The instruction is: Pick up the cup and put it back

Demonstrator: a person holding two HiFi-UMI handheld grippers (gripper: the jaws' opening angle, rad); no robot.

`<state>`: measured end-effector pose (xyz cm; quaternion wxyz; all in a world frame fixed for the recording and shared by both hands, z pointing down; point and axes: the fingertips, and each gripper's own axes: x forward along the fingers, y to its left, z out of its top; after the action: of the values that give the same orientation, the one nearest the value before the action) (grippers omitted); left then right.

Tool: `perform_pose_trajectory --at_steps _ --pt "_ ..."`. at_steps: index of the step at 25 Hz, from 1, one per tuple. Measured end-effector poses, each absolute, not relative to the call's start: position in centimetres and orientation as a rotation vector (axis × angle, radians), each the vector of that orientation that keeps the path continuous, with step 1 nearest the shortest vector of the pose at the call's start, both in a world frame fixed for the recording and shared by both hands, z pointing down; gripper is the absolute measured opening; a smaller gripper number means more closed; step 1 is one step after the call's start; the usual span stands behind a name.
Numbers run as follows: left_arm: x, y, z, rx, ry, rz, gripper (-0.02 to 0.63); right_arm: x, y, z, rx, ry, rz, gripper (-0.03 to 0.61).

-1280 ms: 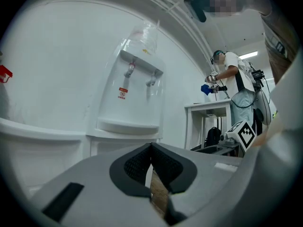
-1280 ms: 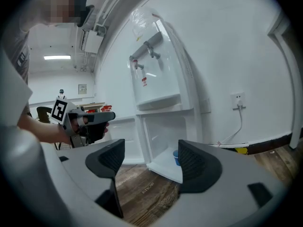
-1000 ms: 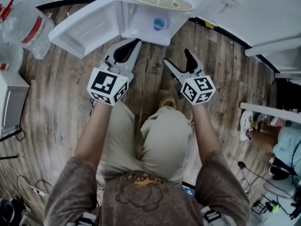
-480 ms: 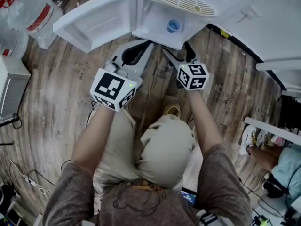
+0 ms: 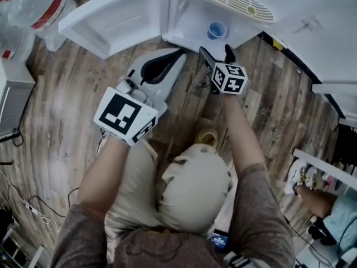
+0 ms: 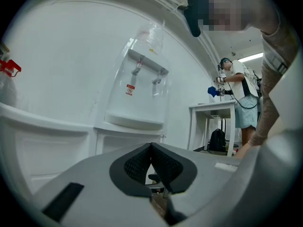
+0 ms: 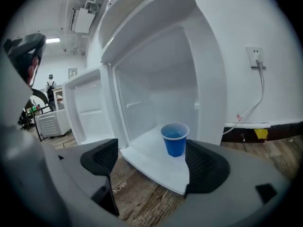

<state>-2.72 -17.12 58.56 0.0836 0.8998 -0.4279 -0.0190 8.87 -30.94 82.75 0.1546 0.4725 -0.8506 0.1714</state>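
Wood floor [image 5: 56, 121] | white cabinet [image 5: 192, 24] open | blue cup [image 5: 216, 30] inside

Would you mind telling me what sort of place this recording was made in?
Probably an indoor lab or office workroom: a small open fridge, a water dispenser, and another person beside a white table.

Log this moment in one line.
right gripper: open, facing blue plastic cup | cup: upright in open white fridge | left gripper: shut, empty
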Motion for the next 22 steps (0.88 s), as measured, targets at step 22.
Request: perform_pose_trajectory --at_steps 22 --pt "-3.1 -18.1 61.2 2.626 -1.263 0.016 0.003 7.5 -36.7 88.1 1.497 -2.323 0.42 0.442"
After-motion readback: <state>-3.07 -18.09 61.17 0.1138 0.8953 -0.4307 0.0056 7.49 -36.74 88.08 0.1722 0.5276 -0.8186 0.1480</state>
